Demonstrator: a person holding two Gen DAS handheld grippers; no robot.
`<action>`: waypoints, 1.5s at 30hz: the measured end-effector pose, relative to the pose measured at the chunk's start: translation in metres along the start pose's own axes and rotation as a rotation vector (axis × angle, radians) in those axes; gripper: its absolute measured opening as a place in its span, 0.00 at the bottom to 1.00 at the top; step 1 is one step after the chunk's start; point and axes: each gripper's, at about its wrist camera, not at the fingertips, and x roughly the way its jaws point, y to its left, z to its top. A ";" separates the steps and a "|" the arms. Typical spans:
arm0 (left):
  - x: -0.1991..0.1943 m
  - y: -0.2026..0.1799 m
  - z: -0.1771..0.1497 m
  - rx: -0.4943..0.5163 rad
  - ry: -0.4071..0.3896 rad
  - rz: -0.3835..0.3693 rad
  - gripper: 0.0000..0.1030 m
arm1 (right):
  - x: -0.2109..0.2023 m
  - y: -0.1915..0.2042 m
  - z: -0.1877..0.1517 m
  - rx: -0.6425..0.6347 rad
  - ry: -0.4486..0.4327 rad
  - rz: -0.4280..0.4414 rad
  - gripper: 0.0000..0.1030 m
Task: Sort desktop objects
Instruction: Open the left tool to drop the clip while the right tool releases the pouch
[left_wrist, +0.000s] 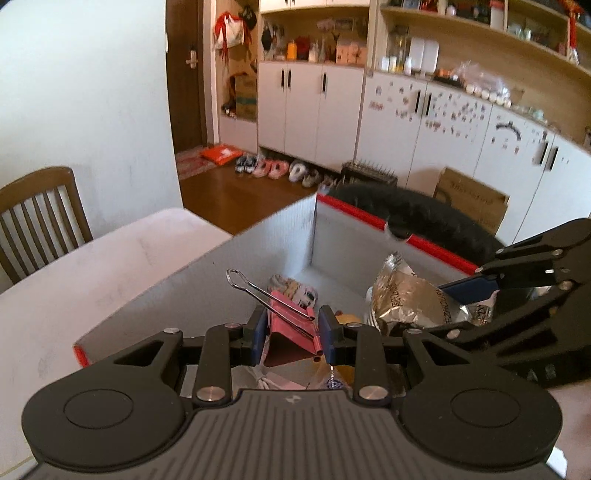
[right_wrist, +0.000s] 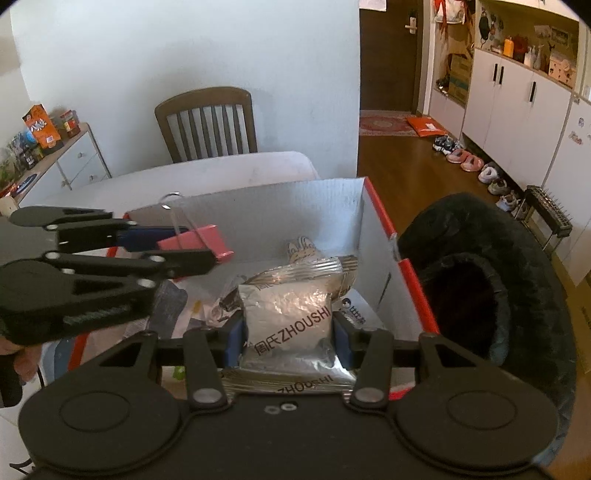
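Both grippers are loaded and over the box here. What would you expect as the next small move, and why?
Probably open the jaws and drop both items. The left gripper is shut on the pink binder clip and the right gripper on the silver snack packet, both hanging above the open cardboard box, which already holds other packets.

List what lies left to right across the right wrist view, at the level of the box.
Left gripper holding a pink binder clip → silver snack packet held in the right gripper → red-edged right wall of the box → black furry cushion.
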 end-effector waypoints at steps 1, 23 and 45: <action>0.007 0.000 0.000 0.000 0.015 0.005 0.28 | 0.004 0.000 0.000 -0.004 0.004 0.001 0.46; 0.080 0.011 0.010 -0.017 0.326 -0.048 0.28 | 0.041 0.010 -0.022 -0.042 0.040 -0.014 0.46; -0.002 0.021 0.007 -0.053 0.152 -0.111 0.28 | 0.013 0.010 -0.015 -0.017 -0.036 -0.044 0.62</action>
